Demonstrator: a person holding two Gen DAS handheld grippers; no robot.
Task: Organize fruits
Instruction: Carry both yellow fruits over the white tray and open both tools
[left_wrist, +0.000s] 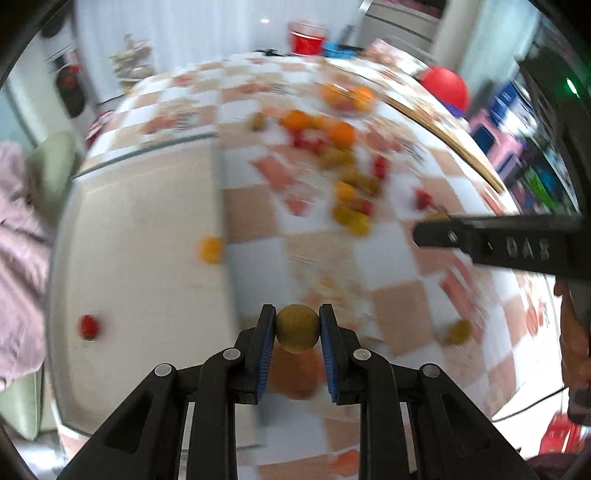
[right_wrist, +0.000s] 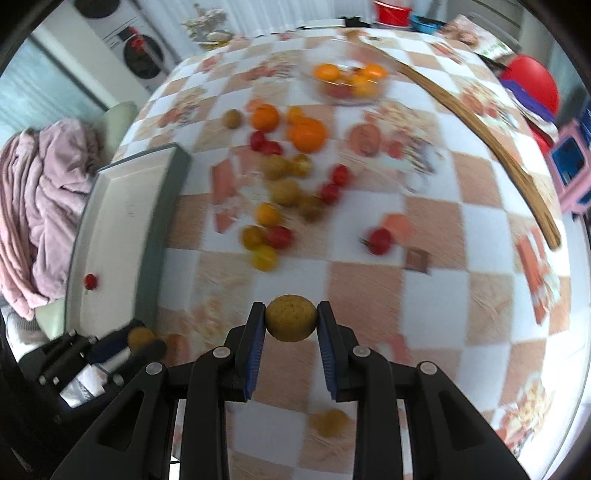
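- Left black two-finger gripper (left_wrist: 297, 326) pinches a round olive-brown fruit (left_wrist: 297, 328) above the checkered tablecloth (left_wrist: 399, 258), beside the pale rectangular tray (left_wrist: 147, 229).
- Right black two-finger gripper (right_wrist: 291, 319) — clamped on a speckled yellow-brown round fruit (right_wrist: 291, 317).
- Loose oranges, red and yellow fruits (right_wrist: 280, 184) lie scattered mid-table.

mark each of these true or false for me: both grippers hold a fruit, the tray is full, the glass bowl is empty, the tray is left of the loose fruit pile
1. Both grippers hold a fruit. True: the left gripper is shut on one brown-green fruit, and the right gripper on another brown-green fruit.
2. The tray is full. False: the right wrist view shows only one small red fruit in it.
3. The glass bowl is empty. False: it holds orange and red fruit.
4. The tray lies left of the loose fruit pile. True, as seen from the right wrist.
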